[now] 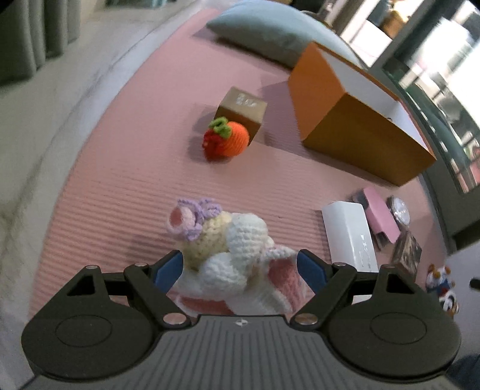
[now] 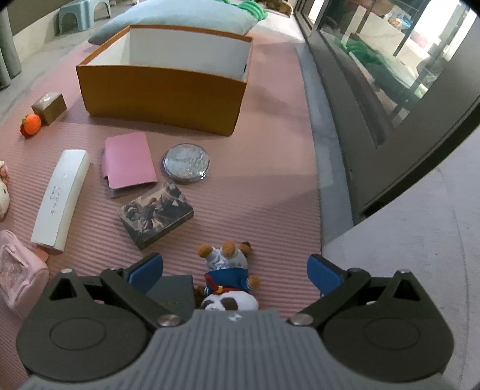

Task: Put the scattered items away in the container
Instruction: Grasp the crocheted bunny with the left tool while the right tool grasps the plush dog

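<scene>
An open orange box (image 1: 354,120) (image 2: 163,90) stands on the pink mat. My left gripper (image 1: 240,268) is wide around a crocheted white and cream toy (image 1: 237,249) with a purple flower; the blue pads (image 1: 168,268) sit beside it, and I cannot tell if they touch it. My right gripper (image 2: 235,271) is open above a small plush dog in a blue outfit (image 2: 229,279), which lies on the mat between the fingers. Scattered on the mat are a crocheted orange fruit (image 1: 228,139), a small brown box (image 1: 243,112), a long white box (image 2: 61,199), a pink wallet (image 2: 129,162), a round tin (image 2: 186,163) and a dark picture box (image 2: 156,214).
A grey cushion (image 2: 180,16) lies behind the orange box. A glass door frame (image 2: 390,105) runs along the mat's right edge. A pink pouch (image 2: 18,270) lies at the left. Grey floor (image 1: 45,120) borders the mat on the left, with curtains (image 1: 33,33) beyond.
</scene>
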`<state>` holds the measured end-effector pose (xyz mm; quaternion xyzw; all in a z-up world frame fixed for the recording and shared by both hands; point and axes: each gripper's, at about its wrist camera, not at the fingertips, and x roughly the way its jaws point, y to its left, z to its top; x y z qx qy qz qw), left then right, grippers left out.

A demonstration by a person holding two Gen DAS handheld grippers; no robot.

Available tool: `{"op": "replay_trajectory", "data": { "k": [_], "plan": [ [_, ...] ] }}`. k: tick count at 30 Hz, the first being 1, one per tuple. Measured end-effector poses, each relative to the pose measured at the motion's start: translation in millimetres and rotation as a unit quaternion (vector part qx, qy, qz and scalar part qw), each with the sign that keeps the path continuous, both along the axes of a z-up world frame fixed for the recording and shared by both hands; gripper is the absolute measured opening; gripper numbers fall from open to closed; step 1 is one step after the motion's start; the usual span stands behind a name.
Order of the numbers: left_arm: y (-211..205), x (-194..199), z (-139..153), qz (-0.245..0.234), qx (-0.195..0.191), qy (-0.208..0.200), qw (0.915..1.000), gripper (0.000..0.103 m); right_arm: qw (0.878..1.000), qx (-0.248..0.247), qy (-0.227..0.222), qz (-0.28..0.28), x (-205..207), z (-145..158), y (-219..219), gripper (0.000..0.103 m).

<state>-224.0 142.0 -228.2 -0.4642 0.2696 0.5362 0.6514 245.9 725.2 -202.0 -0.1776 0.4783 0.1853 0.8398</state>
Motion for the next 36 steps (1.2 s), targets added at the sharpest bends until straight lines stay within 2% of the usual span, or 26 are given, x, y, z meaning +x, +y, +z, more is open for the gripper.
{"op": "replay_trajectory", "data": {
  "k": [6,11,14,16,18,28,29,30,31,36],
  "plan": [
    [5.8,13.9,-6.9,0.007,0.009,0.035,0.9993,0.1,0.999,0.005,0.047,0.012,17.0,-25.5,4.1,0.102],
    [12.7,20.7,-17.0,0.003,-0.001,0.071,0.9975,0.1,0.996,0.003,0.083,0.008,30.9,-48.9,5.6,0.102],
    [17.1,20.4,-23.3,0.005,-0.009,0.074,0.9972,0.1,0.995,0.005,0.101,0.011,37.6,-59.7,4.2,0.1],
    [19.8,20.0,-28.0,0.006,-0.017,0.07,0.9973,0.1,0.993,0.0,0.114,0.015,41.5,-67.5,4.3,0.088],
    [21.4,21.9,-32.1,0.005,-0.024,0.068,0.9974,0.1,0.992,-0.005,0.124,0.02,44.4,-73.7,3.6,0.085],
    [20.4,48.1,-40.3,-0.027,-0.011,0.151,0.9881,0.098,0.988,0.012,0.151,0.031,60.6,-85.1,-2.0,0.085],
    [20.4,48.7,-40.3,-0.005,-0.013,0.154,0.988,0.098,0.987,0.007,0.155,0.034,62.0,-86.4,-1.5,0.083],
    [20.8,48.4,-40.6,0.037,-0.021,0.154,0.9872,0.098,0.987,-0.002,0.158,0.04,63.4,-88.2,-0.5,0.073],
    [21.2,47.4,-41.1,0.04,-0.022,0.151,0.9875,0.098,0.986,-0.009,0.16,0.045,64.1,-90.3,-0.4,0.064],
    [24.5,46.8,-41.9,0.037,-0.028,0.151,0.9874,0.099,0.985,-0.01,0.164,0.051,64.3,-92.3,-4.8,0.057]
  ]
}}
